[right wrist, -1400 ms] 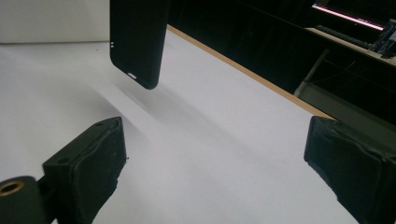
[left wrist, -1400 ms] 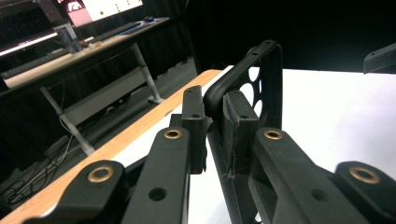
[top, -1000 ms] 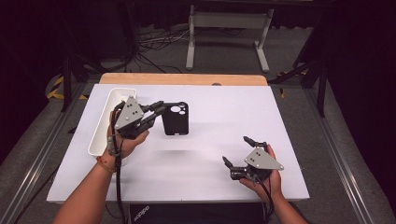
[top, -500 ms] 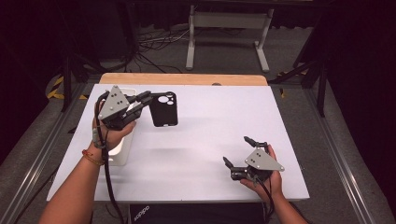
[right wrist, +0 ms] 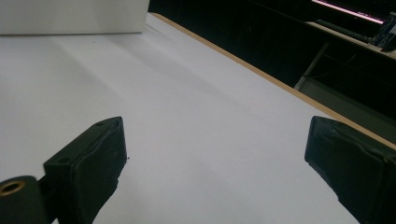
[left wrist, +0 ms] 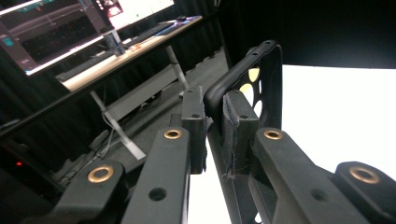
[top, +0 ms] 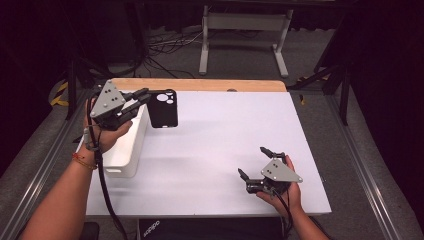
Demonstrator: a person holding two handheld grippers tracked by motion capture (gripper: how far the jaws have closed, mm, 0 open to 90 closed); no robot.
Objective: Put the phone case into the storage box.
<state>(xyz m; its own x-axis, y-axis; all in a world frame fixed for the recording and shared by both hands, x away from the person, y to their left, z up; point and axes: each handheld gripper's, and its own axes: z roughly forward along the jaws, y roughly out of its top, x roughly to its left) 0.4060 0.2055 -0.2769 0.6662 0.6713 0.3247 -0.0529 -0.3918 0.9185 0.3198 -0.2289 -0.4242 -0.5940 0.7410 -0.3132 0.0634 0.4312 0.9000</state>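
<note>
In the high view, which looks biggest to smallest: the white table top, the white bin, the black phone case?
1. The table top, by far the largest.
2. The white bin, partly hidden behind the left gripper.
3. The phone case. It is held up off the table, nearer the camera, so it may look slightly bigger than it is.

The black phone case (top: 164, 108) is empty and soft-edged, with a camera cutout near its top corner. It hangs upright in the air, pinched by one rim, just beside the white bin (top: 127, 145) at the table's left.
</note>
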